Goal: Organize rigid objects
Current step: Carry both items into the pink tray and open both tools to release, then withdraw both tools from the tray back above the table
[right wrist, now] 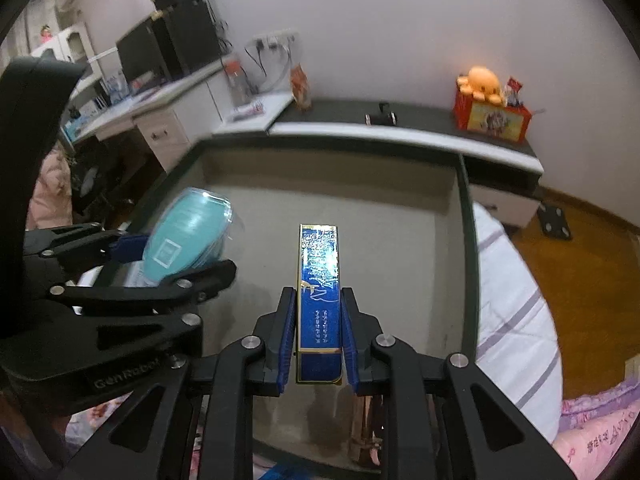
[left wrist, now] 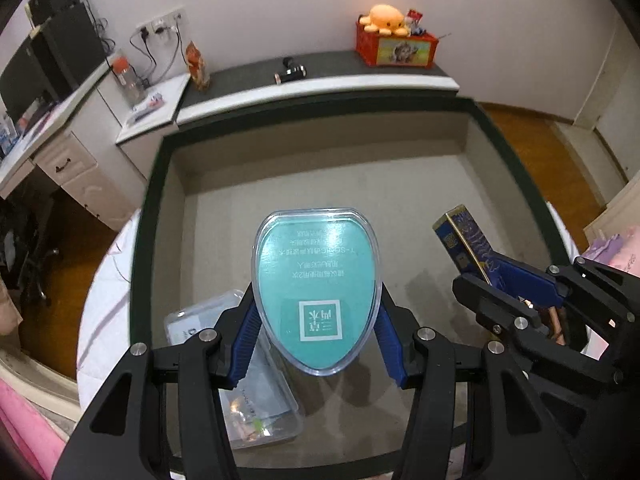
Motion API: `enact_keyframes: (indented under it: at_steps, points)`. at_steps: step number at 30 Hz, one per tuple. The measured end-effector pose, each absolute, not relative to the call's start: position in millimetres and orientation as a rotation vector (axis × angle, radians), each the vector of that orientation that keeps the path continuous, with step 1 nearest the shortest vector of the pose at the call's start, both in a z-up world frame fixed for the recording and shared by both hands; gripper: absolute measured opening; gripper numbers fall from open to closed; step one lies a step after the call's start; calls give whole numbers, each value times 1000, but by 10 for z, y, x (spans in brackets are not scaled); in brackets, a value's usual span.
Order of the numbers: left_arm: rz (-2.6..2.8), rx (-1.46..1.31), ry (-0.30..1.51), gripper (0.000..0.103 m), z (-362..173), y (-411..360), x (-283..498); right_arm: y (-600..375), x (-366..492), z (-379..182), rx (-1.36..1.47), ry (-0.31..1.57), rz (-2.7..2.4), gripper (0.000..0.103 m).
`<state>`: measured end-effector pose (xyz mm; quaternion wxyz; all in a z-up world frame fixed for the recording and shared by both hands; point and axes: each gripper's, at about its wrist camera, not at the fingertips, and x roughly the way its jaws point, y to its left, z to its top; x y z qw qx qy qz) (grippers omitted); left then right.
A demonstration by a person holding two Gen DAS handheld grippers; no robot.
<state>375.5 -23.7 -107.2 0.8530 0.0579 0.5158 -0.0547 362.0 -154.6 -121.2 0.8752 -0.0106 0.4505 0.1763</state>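
Observation:
My left gripper (left wrist: 318,312) is shut on a teal oval case with a clear plastic shell (left wrist: 316,288) and holds it above the floor of a big grey storage box (left wrist: 400,184). My right gripper (right wrist: 318,320) is shut on a long blue box with gold edges (right wrist: 319,276) and holds it over the same storage box (right wrist: 380,216). The blue box also shows at the right of the left wrist view (left wrist: 468,240). The teal case shows at the left of the right wrist view (right wrist: 188,236). A clear flat plastic box (left wrist: 264,396) lies in the storage box's near left corner, under the teal case.
The storage box has a dark green rim (left wrist: 148,220) and sits on bedding (right wrist: 516,300). Behind it stands a low dark-topped cabinet (left wrist: 320,68) with a red box and an orange plush (left wrist: 386,20). A white desk (left wrist: 52,120) is at the left.

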Motion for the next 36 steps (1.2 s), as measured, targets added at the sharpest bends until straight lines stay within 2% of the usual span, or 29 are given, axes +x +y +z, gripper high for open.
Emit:
enact_keyframes:
  at_steps: [6, 13, 20, 27, 28, 32, 36]
  points:
    - [-98, 128, 1148, 56, -1188, -254, 3805, -1556, 3632, -1258, -28, 970, 354, 25]
    - [-62, 161, 1088, 62, -1061, -271, 3733, -1569, 3614, -1193, -27, 959, 340, 27]
    - [-37, 166, 1051, 62, -929, -188, 3656, -1560, 3562, -1110, -26, 945, 335, 27]
    - [-34, 147, 972, 62, -574, -90, 3394, -1606, 3300, -785, -34, 875, 316, 27]
    - [-30, 141, 953, 62, -499, -65, 3310, -1625, 3233, -717, -29, 860, 318, 29]
    - [-12, 127, 885, 64, -263, 18, 2988, -1703, 2927, -474, -31, 782, 300, 52]
    - [19, 119, 815, 64, -80, 96, 2634, -1755, 2536, -195, -48, 689, 284, 60]
